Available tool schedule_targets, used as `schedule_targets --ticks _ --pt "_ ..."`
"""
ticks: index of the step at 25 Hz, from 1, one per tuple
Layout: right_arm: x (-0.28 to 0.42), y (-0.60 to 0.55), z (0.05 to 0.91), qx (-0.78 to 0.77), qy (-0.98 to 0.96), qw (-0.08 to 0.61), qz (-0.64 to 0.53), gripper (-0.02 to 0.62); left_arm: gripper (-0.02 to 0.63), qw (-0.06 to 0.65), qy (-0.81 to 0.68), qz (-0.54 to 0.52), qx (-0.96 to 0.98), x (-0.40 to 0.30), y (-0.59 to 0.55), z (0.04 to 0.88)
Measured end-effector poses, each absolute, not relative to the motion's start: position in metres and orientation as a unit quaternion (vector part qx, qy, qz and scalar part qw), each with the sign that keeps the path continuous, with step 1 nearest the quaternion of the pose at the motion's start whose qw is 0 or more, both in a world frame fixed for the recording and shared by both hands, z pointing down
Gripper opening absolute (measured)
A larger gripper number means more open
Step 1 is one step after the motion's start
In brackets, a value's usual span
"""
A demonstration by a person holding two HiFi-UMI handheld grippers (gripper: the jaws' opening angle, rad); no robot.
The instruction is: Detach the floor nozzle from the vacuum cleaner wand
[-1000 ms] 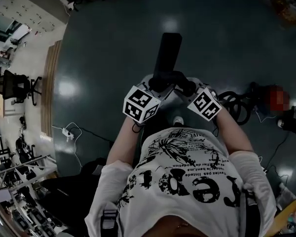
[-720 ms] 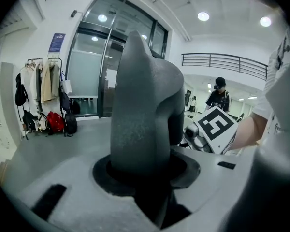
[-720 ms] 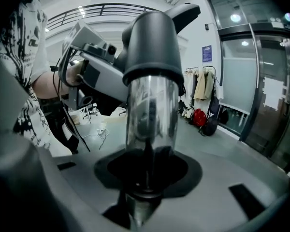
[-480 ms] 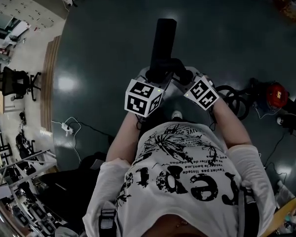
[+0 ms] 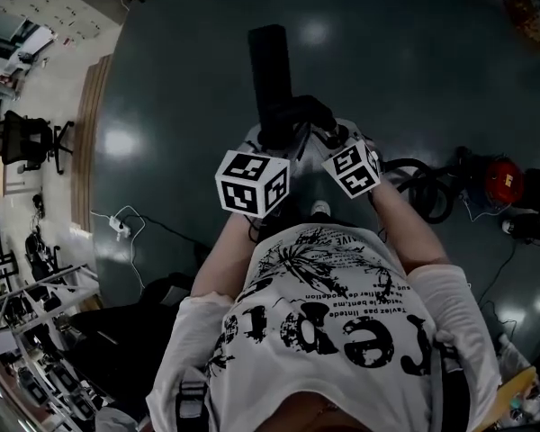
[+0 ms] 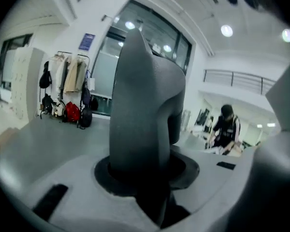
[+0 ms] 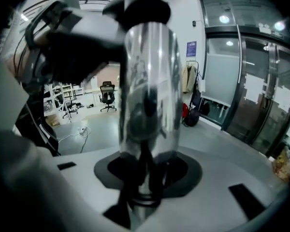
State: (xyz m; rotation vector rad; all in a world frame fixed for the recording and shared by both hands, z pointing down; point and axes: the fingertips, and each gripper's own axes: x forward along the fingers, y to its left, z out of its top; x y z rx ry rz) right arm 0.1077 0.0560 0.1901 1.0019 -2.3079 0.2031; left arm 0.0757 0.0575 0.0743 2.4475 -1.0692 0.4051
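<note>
Jaws of your left gripper (image 5: 272,146) pinch the neck of the floor nozzle (image 6: 145,105); your right gripper (image 5: 329,142) clamps the wand (image 7: 150,81). Pull straight apart, no twisting.

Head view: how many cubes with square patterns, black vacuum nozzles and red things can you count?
marker cubes: 2
floor nozzle: 1
red thing: 1
Total: 4

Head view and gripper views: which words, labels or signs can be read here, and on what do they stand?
"ep": large print on the person's shirt, upside down; the other letters and the small lines are too distorted to read.
Blue wall sign, left gripper view: too small to read.
Blue sign, right gripper view: too small to read.
</note>
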Motion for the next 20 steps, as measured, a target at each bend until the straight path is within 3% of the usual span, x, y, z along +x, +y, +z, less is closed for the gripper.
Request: schedule_targets --ticks 4,12,17,20 --pt "0.131 0.041 0.201 0.386 -0.865 0.309 0.091 0.133 0.124 0.168 -0.384 0.194 0.887 0.063 0.038 0.073" --pt "0.133 0.028 0.226 0.370 -0.862 0.331 0.106 0.134 0.124 0.265 -0.368 0.166 0.876 0.046 0.041 0.134" --pt "0.122 0.027 0.270 0.349 -0.858 0.362 0.109 0.134 0.126 0.195 -0.378 0.166 0.890 0.026 0.030 0.171" --pt "0.104 0.031 0.312 0.317 -0.858 0.387 0.115 0.135 0.127 0.236 -0.377 0.184 0.877 0.014 0.029 0.218"
